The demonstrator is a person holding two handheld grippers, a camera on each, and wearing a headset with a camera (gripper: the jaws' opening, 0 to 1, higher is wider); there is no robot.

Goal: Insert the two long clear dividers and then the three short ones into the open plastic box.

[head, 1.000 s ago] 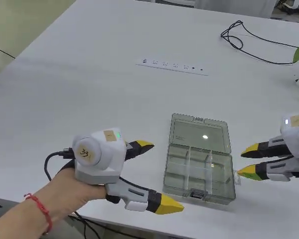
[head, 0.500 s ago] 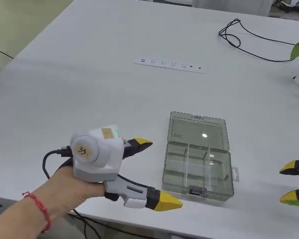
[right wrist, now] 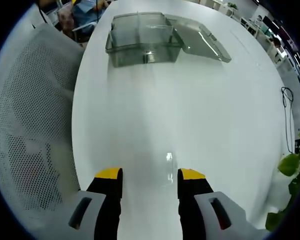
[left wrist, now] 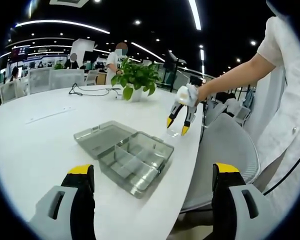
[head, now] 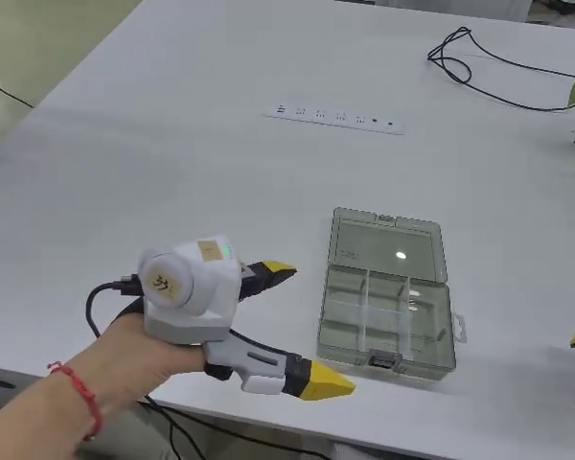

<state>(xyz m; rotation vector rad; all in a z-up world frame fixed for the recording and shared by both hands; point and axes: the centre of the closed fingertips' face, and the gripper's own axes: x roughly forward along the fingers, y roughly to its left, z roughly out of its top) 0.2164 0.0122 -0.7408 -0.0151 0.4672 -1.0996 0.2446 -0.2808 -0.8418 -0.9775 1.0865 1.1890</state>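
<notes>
Near the front edge of the white table (head: 153, 153), the open plastic box (head: 388, 251) lies with its lid flat behind it, and clear walls split its tray into compartments. The left gripper (head: 305, 328) hovers just left of it, jaws spread wide and empty. The right gripper (right wrist: 150, 175) is well off to the box's right, jaws parted on nothing, with a small clear piece (right wrist: 169, 159) on the table just ahead.

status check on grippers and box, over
Left gripper open, short of the plastic box. Right gripper open, small clear piece on table ahead of it. Box lid open, dividers inside.
</notes>
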